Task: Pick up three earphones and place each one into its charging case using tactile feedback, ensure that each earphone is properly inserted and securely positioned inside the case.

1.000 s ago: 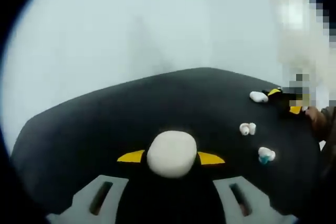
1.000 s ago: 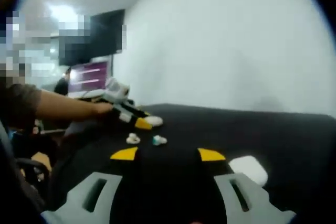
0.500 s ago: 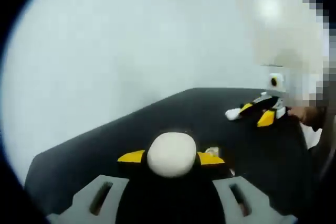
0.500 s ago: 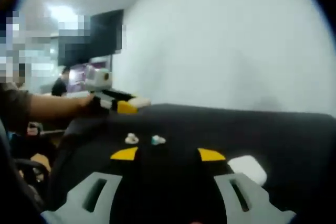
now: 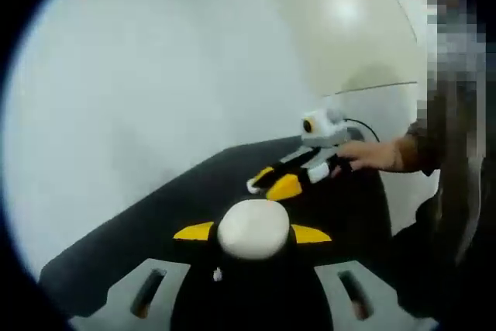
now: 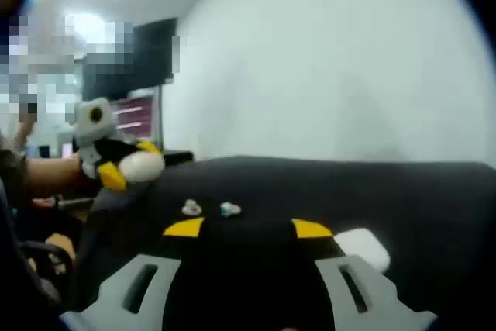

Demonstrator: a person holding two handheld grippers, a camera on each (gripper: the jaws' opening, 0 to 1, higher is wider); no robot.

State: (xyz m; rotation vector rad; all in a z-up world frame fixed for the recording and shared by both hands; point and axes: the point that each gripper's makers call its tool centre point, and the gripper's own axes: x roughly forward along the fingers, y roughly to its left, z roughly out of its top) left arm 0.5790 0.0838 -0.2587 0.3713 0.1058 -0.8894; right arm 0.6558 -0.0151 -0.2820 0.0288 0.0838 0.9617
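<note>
Charging case (image 5: 253,227) pinched in left gripper (image 5: 253,232); right gripper view: spread right gripper (image 6: 248,228), two earphones (image 6: 191,208) ahead.

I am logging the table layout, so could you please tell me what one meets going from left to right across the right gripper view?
left gripper holding a white case → white earphone → teal-tipped earphone → second white case lying on the black table.

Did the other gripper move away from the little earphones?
Yes. In the right gripper view, the left gripper, holding a white thing, has gone left and up, away from the two earphones lying on the black table.
</note>
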